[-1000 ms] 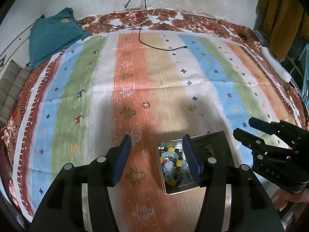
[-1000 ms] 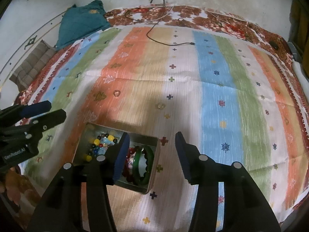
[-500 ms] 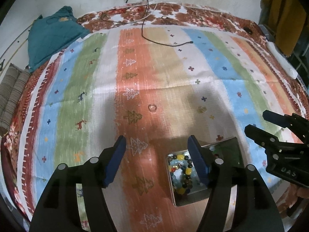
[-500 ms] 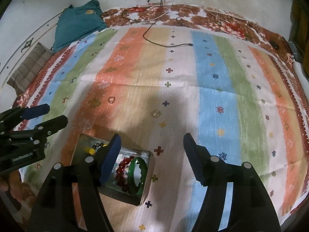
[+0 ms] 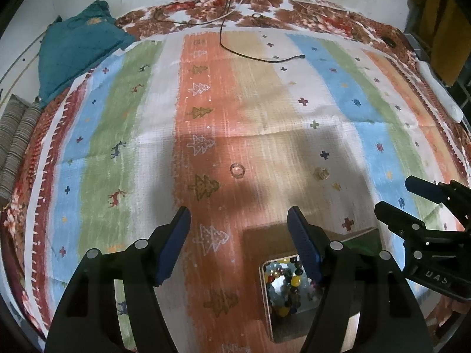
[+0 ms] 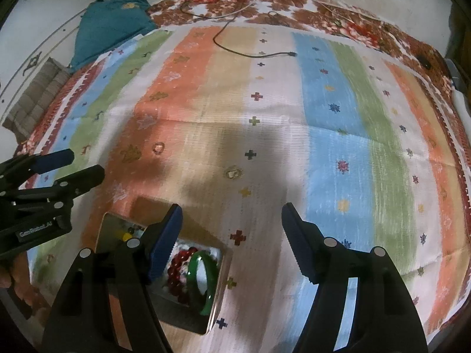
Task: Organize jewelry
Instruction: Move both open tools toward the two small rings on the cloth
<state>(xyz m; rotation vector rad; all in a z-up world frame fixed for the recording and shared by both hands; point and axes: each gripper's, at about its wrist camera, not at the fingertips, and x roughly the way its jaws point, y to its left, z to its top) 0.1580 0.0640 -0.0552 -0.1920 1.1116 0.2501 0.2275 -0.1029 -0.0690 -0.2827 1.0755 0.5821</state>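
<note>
Both grippers hang over a striped cloth (image 5: 265, 111) spread on a floral bedspread (image 6: 353, 14). The left gripper (image 5: 239, 223) has just been widening and stands open, with only bare cloth between its blue pads. The right gripper (image 6: 229, 220) has likewise been spreading and gapes over the cloth with nothing held.

In the left view a metal tin (image 5: 266, 309) sits at about 5 o'clock, partly hidden behind that gripper's right finger; it holds a multicoloured bead bracelet (image 5: 287, 285). In the right view the tin's other half, at 7 o'clock, holds a dark red bead bracelet (image 6: 176, 267) and a green bangle (image 6: 203, 282), with the left-hand finger standing in front.

Two loose rings lie on the cloth beyond the tin: a clear ring (image 5: 237, 170) at 12 o'clock of the left gripper and a pale gold ring (image 6: 233, 173) at 12 o'clock of the right one, well apart.

Farther off, a black cable (image 5: 250, 56) trails across the cloth, and a teal cushion (image 5: 76, 47) lies at 10 o'clock.
</note>
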